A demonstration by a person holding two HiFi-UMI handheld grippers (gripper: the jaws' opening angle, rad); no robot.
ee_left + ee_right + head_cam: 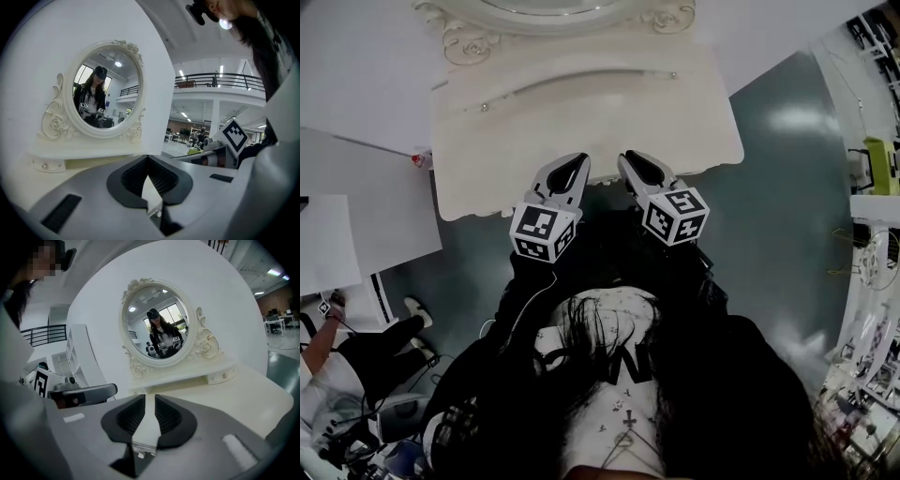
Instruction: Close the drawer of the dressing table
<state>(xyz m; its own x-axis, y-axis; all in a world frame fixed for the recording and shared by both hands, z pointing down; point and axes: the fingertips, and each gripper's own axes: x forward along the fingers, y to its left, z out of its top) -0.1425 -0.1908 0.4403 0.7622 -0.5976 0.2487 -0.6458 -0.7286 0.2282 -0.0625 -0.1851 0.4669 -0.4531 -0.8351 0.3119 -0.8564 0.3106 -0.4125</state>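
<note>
We see the cream dressing-table desk filling the upper centre of the head view, with its oval mirror at the top edge. Both tools hang over the desk's near edge at mid-frame. The left hand-held gripper has its jaws closed tip to tip on nothing. The right hand-held gripper shows a narrow, empty slit. A small knobbed drawer sits under the mirror, right of centre in the right gripper view, well beyond the jaws.
</note>
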